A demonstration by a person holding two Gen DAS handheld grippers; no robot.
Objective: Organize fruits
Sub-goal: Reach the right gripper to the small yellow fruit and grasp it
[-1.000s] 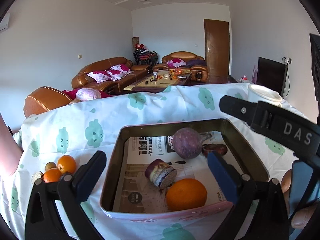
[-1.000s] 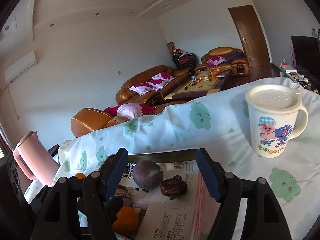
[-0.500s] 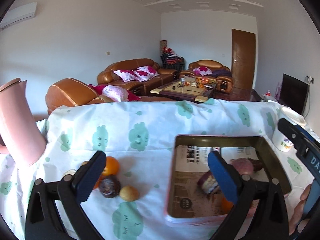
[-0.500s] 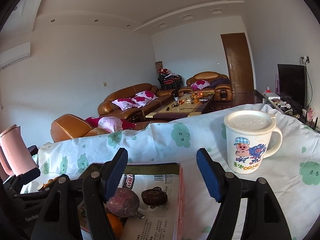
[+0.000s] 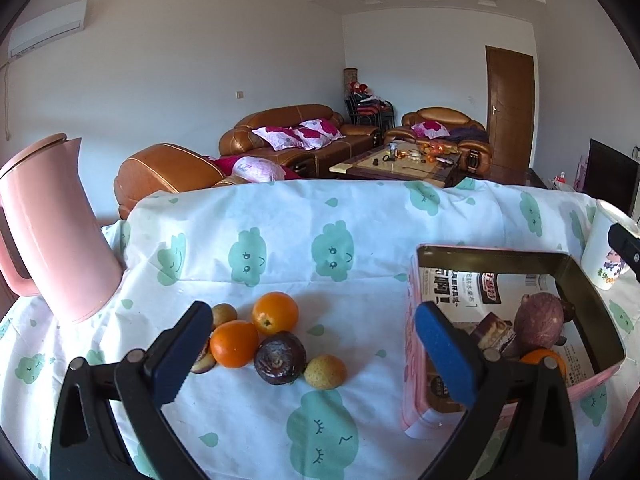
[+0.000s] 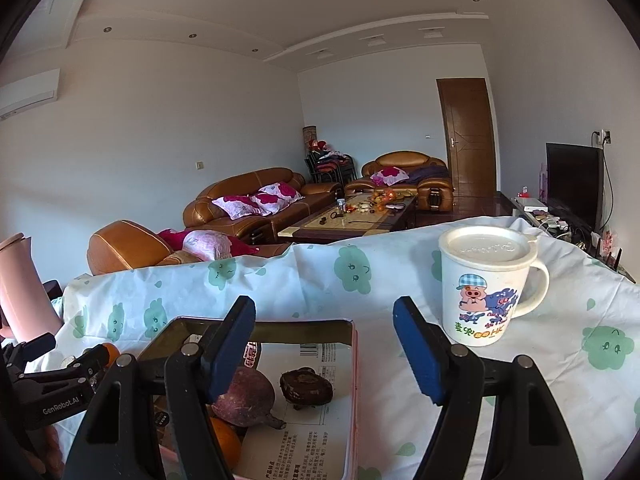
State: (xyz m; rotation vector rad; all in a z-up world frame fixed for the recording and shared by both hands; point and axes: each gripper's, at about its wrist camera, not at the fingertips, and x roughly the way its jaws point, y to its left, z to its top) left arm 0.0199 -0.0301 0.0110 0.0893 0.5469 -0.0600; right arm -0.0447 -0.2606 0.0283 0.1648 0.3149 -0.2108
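Matt printed cloth tablecloth [image 5: 280, 216], glossy metal tin [image 5: 576, 280] lined with printed paper, smooth plastic mug [image 6: 486, 284], glossy oranges [image 5: 275, 312]

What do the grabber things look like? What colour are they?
Both are alike. The left gripper has two black plastic arms shaped like open triangles, each with a silver bolt, and its fingers carry flat blue pads with a toothed edge. The right gripper has the same black frame and blue pads. Seen from the right camera, the left one's black body carries white lettering, GenRobot.AI.
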